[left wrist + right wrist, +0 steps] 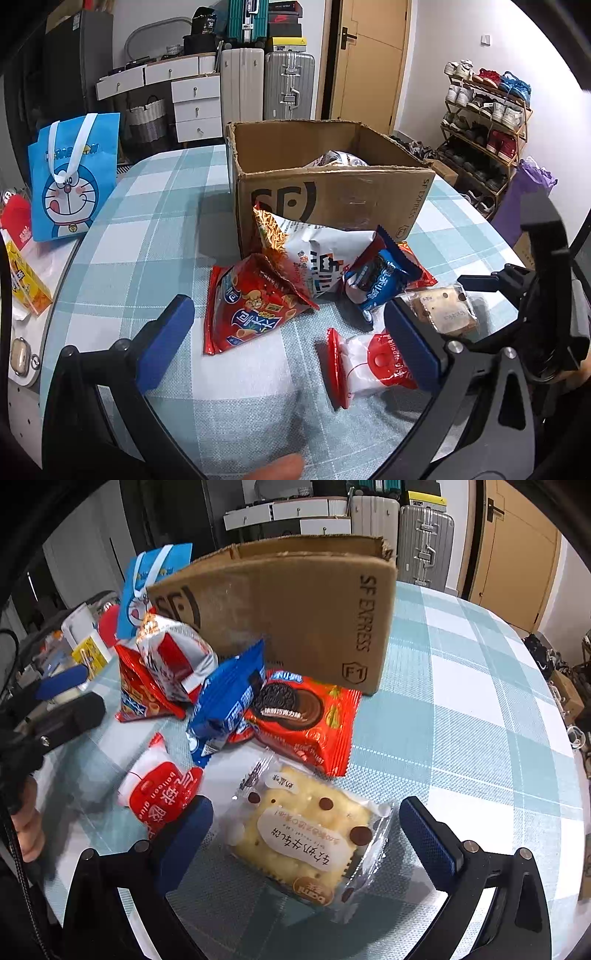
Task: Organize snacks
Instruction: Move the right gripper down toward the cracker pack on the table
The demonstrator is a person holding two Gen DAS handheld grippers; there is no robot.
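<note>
- Left gripper (295, 339): spread wide, empty, hovering over the red-and-white packet (364, 363) at 5 o'clock of the pile.
- Snacks heaped against the cardboard box (295, 602), likely staged for loading.
- Right gripper (304, 834): wide apart, straddling the cracker packet (306, 838) at 6 o'clock, not yet clamped.

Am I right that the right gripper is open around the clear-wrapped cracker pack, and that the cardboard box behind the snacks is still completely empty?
Not quite: the cardboard box is not empty; the left wrist view shows a packet inside it. The rest holds: the right gripper is open around the cracker pack.
</note>
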